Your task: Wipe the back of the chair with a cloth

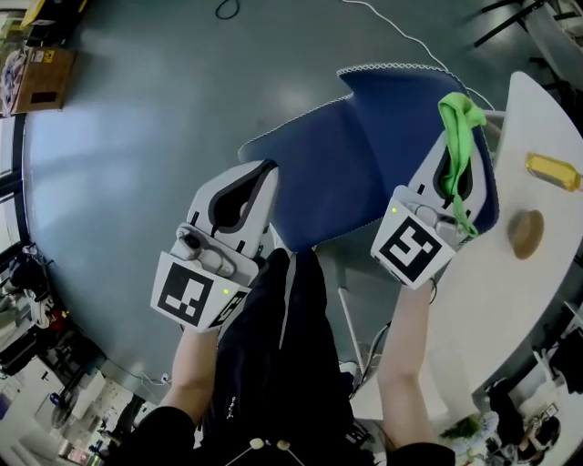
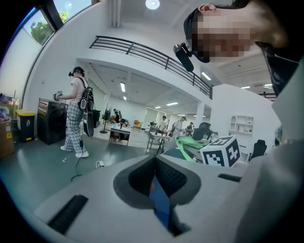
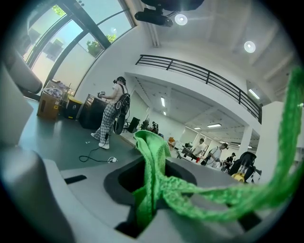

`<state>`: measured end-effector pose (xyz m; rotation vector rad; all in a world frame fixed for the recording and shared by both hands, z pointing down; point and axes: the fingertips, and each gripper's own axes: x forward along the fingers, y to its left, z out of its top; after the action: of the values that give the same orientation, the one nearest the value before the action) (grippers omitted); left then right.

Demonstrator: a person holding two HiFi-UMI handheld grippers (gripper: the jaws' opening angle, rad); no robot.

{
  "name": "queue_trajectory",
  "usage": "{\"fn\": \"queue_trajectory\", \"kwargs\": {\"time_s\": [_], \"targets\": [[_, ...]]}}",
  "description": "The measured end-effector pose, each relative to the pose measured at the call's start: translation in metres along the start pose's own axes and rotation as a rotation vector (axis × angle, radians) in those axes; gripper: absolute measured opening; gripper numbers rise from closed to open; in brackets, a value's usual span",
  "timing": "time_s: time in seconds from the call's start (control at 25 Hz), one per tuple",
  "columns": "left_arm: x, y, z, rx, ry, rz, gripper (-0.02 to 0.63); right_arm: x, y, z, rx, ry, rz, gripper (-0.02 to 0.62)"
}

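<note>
The blue chair stands just ahead of me in the head view, with its padded back towards me. My left gripper meets the chair's left edge. In the left gripper view that gripper is shut with a strip of blue chair fabric between its pads. My right gripper hangs over the chair's right side, shut on a green cloth that sticks out above the tips and trails down the gripper. The right gripper view shows the cloth pinched in the right gripper.
A white table lies close on the right, bearing a yellow object and a brown round object. Cables run across the grey floor beyond the chair. A person in plaid trousers stands far off by dark cabinets.
</note>
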<state>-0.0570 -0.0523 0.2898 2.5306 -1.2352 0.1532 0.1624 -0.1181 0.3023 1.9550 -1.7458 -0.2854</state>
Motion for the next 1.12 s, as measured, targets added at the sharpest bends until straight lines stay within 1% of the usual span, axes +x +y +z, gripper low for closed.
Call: {"fn": "queue_trajectory", "kwargs": {"time_s": [0.2,0.36,0.64,0.76,0.88,1.12], "targets": [[-0.004,0.015,-0.027,-0.057,0.038,0.038,0.002,0.024,0.018,-0.013,-0.05,0.004,-0.001,0.044],[-0.005,0.025,-0.047,-0.095,0.062,0.042,0.002,0.042,0.036,-0.02,-0.101,0.013,-0.005,0.044],[0.005,0.041,-0.057,-0.121,0.06,0.039,0.002,0.063,0.054,-0.025,-0.13,0.016,-0.001,0.044],[0.008,0.053,-0.06,-0.128,0.062,0.049,0.002,0.068,0.067,-0.03,-0.147,0.019,0.014,0.044],[0.008,0.069,-0.066,-0.133,0.066,0.057,0.002,0.071,0.091,-0.038,-0.175,0.035,0.044,0.044],[0.008,0.077,-0.075,-0.15,0.08,0.063,0.002,0.075,0.116,-0.054,-0.211,0.062,0.093,0.044]]}}
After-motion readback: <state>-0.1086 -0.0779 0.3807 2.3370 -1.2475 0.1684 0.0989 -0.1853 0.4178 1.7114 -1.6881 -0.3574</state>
